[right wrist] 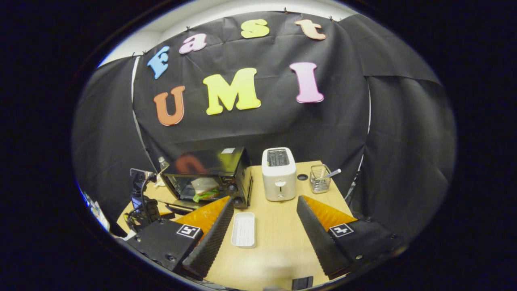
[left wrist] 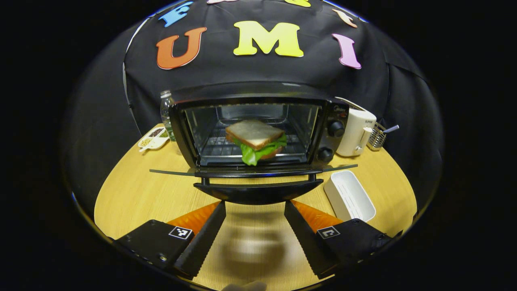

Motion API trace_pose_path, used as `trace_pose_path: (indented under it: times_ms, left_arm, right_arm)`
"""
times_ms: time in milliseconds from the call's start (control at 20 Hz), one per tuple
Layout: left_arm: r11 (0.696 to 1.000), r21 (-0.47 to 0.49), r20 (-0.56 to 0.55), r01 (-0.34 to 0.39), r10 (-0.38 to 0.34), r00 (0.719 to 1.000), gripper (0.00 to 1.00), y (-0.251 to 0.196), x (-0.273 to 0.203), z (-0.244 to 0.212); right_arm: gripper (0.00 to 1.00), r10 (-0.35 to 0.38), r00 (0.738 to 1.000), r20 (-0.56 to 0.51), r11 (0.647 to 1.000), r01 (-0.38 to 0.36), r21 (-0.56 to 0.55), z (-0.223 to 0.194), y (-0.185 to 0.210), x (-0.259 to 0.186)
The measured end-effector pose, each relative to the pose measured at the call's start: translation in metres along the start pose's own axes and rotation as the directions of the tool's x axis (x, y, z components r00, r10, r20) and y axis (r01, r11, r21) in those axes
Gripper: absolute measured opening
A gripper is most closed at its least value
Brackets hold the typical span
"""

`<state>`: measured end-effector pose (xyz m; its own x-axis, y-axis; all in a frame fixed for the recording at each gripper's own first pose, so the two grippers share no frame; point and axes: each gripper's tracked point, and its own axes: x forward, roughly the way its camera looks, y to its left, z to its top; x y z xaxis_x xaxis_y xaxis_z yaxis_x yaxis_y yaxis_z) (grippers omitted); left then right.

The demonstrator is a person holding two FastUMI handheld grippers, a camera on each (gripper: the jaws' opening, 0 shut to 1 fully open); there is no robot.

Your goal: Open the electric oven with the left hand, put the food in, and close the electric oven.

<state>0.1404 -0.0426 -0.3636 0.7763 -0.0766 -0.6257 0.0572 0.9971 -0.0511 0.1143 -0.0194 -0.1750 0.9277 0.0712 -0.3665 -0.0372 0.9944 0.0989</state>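
The left tool [left wrist: 254, 224] gapes wide and empty just before the handle of the black electric oven [left wrist: 258, 129], whose glass door [left wrist: 254, 173] lies dropped flat over the wooden desk [left wrist: 137, 190]. A lettuce-and-bread sandwich [left wrist: 256, 141] sits on the oven's rack. The right tool [right wrist: 260, 226] stands wide too, empty, well right of the oven, above a white rectangular tray [right wrist: 243, 229] and bare desk.
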Motion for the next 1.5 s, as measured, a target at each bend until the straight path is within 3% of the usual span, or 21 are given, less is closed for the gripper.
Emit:
trace_pose_path:
  times_ms: [350, 400, 450, 850, 900, 950, 1000, 1050, 1100, 1150, 1200, 1250, 1300, 1500]
  left_arm:
    - [1.0, 0.01, 0.058, 0.0, -0.001, 0.998, 0.96, 0.003, 0.015, 0.06]
    - [1.0, 0.009, 0.063, 0.0, -0.001, 0.998, 0.96, 0.002, 0.015, 0.063]
    - [1.0, 0.011, 0.063, -0.001, 0.0, 0.998, 0.96, 0.002, 0.016, 0.064]
    - [0.998, -0.015, 0.065, -0.06, 0.061, 0.996, 0.96, 0.001, 0.001, 0.064]
    - [0.997, -0.025, 0.071, -0.071, 0.072, 0.995, 0.96, 0.0, -0.006, 0.064]
    - [0.995, -0.034, 0.074, -0.089, 0.092, 0.993, 0.96, 0.001, -0.014, 0.065]
    - [0.994, -0.049, 0.083, -0.102, 0.106, 0.991, 0.96, 0.001, -0.024, 0.067]
    - [0.993, -0.067, 0.1, -0.101, 0.108, 0.989, 0.96, -0.004, -0.035, 0.07]
    - [0.991, -0.079, 0.115, -0.103, 0.112, 0.987, 0.96, -0.007, -0.048, 0.072]
    - [0.991, -0.084, 0.139, -0.102, 0.113, 0.984, 0.96, -0.009, -0.064, 0.077]
    - [0.991, -0.087, 0.17, -0.104, 0.117, 0.979, 0.96, -0.01, -0.08, 0.085]
    - [0.991, -0.086, 0.198, -0.098, 0.113, 0.974, 0.96, -0.011, -0.098, 0.091]
    - [0.991, -0.085, 0.226, -0.101, 0.118, 0.967, 0.95, -0.011, -0.117, 0.096]
    - [0.994, -0.077, 0.364, -0.083, 0.105, 0.926, 0.95, 0.001, -0.203, 0.128]
  right_arm:
    - [1.0, -0.017, 1.0, 0.017, 0.999, 0.017, 0.032, 0.011, -0.014, 0.003]
    - [0.9, -0.012, 1.0, 0.018, 0.999, 0.012, 0.036, 0.011, -0.013, 0.003]
    - [1.0, -0.008, 1.0, 0.016, 0.999, 0.007, 0.034, 0.011, -0.013, 0.004]
    - [1.0, 0.083, 0.996, 0.017, 0.997, -0.083, -0.001, 0.015, -0.009, 0.008]
    - [1.0, 0.1, 0.995, 0.015, 0.995, -0.1, -0.011, 0.016, -0.009, 0.008]
    - [0.9, 0.127, 0.992, 0.013, 0.992, -0.127, -0.023, 0.017, -0.006, 0.007]
    - [1.0, 0.148, 0.989, 0.009, 0.989, -0.147, -0.034, 0.018, -0.005, 0.005]
    - [1.0, 0.168, 0.986, 0.015, 0.985, -0.167, -0.044, 0.02, -0.004, 0.004]
    - [0.9, 0.174, 0.985, 0.024, 0.983, -0.172, -0.058, 0.023, -0.004, 0.001]
    - [1.0, 0.167, 0.985, 0.029, 0.984, -0.165, -0.068, 0.024, -0.007, 0.0]
    - [1.0, 0.166, 0.985, 0.036, 0.984, -0.163, -0.068, 0.024, -0.007, -0.002]
    - [0.9, 0.167, 0.985, 0.047, 0.985, -0.164, -0.061, 0.027, -0.004, -0.008]
    - [1.0, 0.164, 0.985, 0.057, 0.985, -0.16, -0.059, 0.029, -0.002, -0.013]
    - [1.0, 0.134, 0.988, 0.074, 0.99, -0.13, -0.049, 0.034, 0.013, -0.045]
